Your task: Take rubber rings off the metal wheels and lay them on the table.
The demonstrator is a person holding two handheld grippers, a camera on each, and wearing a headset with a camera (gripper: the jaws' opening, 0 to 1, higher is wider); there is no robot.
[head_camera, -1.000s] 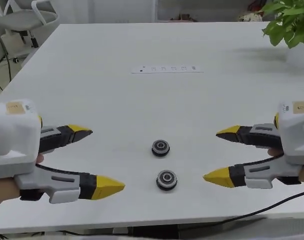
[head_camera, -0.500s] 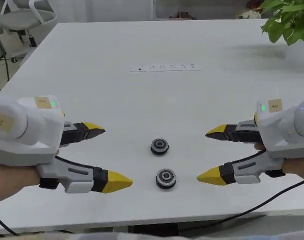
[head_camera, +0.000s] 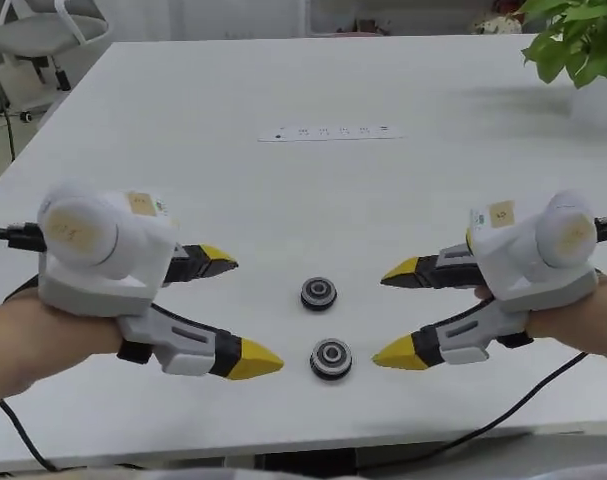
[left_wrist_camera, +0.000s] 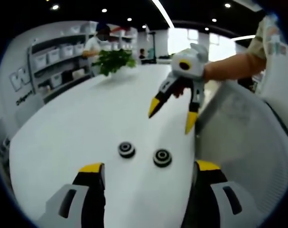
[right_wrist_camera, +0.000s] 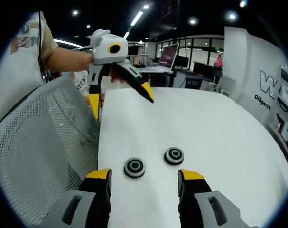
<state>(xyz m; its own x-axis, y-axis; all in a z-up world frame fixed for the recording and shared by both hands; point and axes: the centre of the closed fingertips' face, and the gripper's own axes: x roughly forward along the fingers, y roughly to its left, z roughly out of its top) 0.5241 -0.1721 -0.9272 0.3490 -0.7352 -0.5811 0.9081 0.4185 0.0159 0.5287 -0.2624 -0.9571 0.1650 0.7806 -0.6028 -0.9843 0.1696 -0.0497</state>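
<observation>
Wall sign (right_wrist_camera: 268, 92) read big "W" with "Diligent" under it. Second wall sign (left_wrist_camera: 19, 83) showed "W", small line below blurred. White strip (head_camera: 328, 132) print was unreadable.

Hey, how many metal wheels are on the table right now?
2. The near wheel lies toward the front of the table; the far wheel sits just behind it, apart. None looks hidden.

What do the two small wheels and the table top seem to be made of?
The near wheel and the far wheel: a dull black band, probably rubber, around a grey, slightly shiny centre that looks like metal. The table: smooth matte white surface with soft reflections, perhaps laminate; I cannot be sure.
</observation>
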